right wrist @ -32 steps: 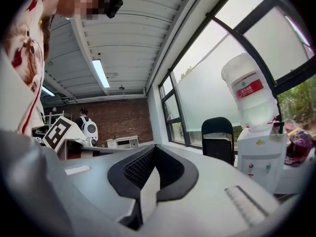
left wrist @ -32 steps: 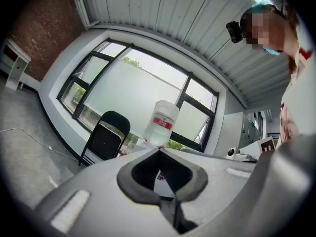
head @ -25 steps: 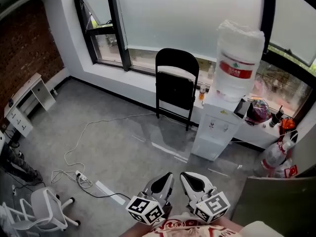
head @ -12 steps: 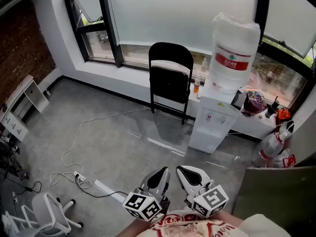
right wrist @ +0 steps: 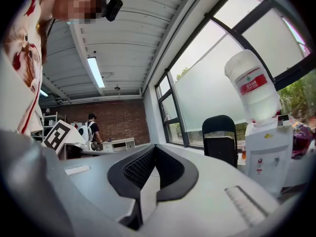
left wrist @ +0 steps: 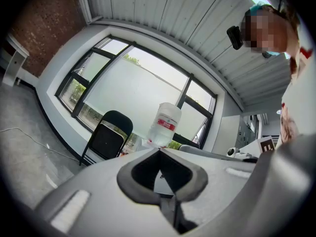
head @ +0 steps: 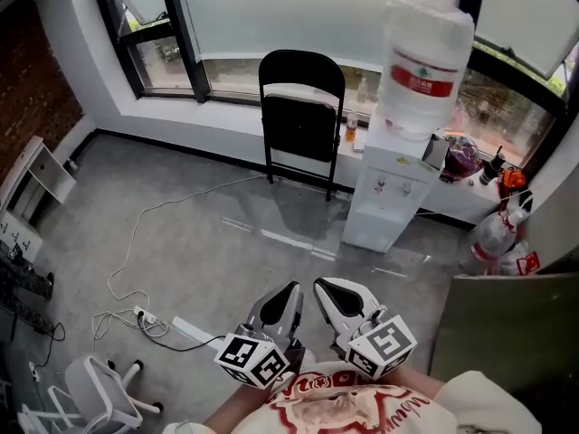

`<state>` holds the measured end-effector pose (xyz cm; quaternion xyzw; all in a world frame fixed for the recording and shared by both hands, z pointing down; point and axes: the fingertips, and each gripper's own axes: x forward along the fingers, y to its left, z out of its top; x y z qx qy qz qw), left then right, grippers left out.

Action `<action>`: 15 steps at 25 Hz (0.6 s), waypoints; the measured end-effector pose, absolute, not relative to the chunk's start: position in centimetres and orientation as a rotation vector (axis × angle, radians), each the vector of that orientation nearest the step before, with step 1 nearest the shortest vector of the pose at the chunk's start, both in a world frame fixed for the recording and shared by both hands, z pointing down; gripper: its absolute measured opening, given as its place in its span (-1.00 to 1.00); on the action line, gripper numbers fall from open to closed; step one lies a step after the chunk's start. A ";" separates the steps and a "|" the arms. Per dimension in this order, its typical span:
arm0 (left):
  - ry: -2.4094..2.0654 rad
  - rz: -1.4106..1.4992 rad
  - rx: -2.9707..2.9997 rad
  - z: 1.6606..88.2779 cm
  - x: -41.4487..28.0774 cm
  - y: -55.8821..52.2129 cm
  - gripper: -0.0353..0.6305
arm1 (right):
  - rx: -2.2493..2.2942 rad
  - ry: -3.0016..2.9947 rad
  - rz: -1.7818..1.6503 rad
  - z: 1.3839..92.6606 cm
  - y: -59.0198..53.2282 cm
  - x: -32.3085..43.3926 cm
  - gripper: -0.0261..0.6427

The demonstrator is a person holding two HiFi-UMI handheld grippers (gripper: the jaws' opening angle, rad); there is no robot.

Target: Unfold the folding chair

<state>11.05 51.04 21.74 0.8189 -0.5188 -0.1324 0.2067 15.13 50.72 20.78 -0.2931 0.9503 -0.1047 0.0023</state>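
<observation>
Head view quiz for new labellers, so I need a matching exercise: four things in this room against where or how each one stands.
1 folding chair
2 water bottle
3 white desk
4 white office chair

A upside down on the water dispenser
B bottom-left corner of the view
C folded, upright below the window
D left edge of the view

Pairs: 1-C, 2-A, 3-D, 4-B

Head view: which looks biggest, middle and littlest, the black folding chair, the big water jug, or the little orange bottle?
1. Folding chair and water jug: they look alike; the jug seems nearer the camera, so no ranking.
2. Orange bottle: clearly smallest.
</observation>
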 end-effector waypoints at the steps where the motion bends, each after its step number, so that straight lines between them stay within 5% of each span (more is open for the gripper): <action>1: -1.441 -0.369 2.280 21.8 10.7 51.1 -0.89 | -0.923 2.980 -0.322 20.8 50.9 14.8 -0.85; 15: -1.377 -0.349 2.281 23.3 10.3 48.2 -0.89 | -0.994 2.983 -0.412 23.1 48.3 14.5 -0.85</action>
